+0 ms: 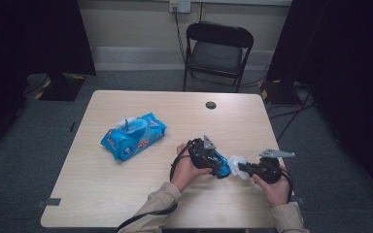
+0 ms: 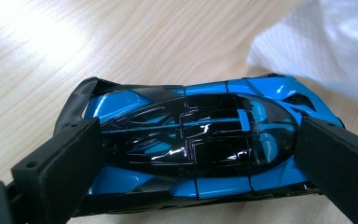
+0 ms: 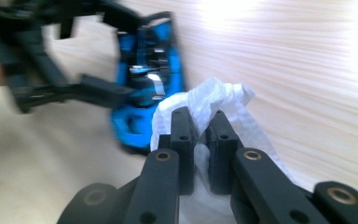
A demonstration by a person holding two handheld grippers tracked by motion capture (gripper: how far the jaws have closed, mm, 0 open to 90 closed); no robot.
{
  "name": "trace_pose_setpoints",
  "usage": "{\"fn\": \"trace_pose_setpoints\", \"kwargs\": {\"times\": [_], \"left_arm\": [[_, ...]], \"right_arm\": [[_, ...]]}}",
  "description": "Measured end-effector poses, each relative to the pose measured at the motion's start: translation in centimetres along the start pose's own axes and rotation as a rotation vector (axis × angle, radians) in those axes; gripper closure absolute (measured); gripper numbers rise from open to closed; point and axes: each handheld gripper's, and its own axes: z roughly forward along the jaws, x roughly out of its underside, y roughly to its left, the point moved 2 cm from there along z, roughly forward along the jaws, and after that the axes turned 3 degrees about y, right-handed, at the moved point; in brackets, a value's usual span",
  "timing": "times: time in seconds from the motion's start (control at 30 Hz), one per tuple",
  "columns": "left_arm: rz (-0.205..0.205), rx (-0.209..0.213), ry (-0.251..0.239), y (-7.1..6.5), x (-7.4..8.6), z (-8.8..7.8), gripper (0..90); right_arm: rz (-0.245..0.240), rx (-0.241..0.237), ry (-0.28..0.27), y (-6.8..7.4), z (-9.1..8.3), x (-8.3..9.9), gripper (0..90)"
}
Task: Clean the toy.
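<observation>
Table [image 1: 126,194]: one, light wood; it carries everything, with the work going on at its near right part.
Folding chair [image 1: 217,51]: one, black, beyond the far edge, unused.
Wet-wipe pack [image 1: 134,135]: one, blue, left of centre, well apart from the hands; its flap looks raised with a sheet poking up, probably the source of the wipe in use.
Left gripper [image 1: 217,164]: one; jaws clamped on the toy car end to end, one pad at the nose and one at the tail, likely to steady it and leave the flanks free for wiping.
Right gripper [image 1: 245,168]: one; jaws pinched tight on the wipe, its bunched cloth sticking out past the tips towards the car.
Toy car [image 2: 200,135]: one, glossy blue and black, low over the near right part of the table, between the two grippers.
Wipe [image 3: 214,105]: one, white, crumpled, touching or just beside the car's blue end; the right gripper view is too blurred to say which.
Step, as I judge it: cleaning the car's bodywork.
</observation>
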Motion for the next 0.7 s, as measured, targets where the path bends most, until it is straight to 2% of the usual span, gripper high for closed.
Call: {"fn": "trace_pose_setpoints", "kwargs": {"times": [0.1,0.23,0.4,0.7], "left_arm": [[0.002,0.000,-0.006,0.0,0.0,0.0,1.1],[0.004,0.000,-0.005,0.0,0.0,0.0,1.1],[0.003,0.000,-0.005,0.0,0.0,0.0,1.1],[0.004,-0.006,-0.005,0.0,0.0,0.0,1.1]], "right_arm": [[0.013,0.036,0.001,-0.7,0.7,0.1,83.4],[0.004,0.054,0.022,-0.6,2.0,0.3,83.3],[-0.025,0.045,0.069,0.1,3.3,0.6,83.2],[-0.041,0.007,0.096,0.5,3.1,0.9,83.2]]}}
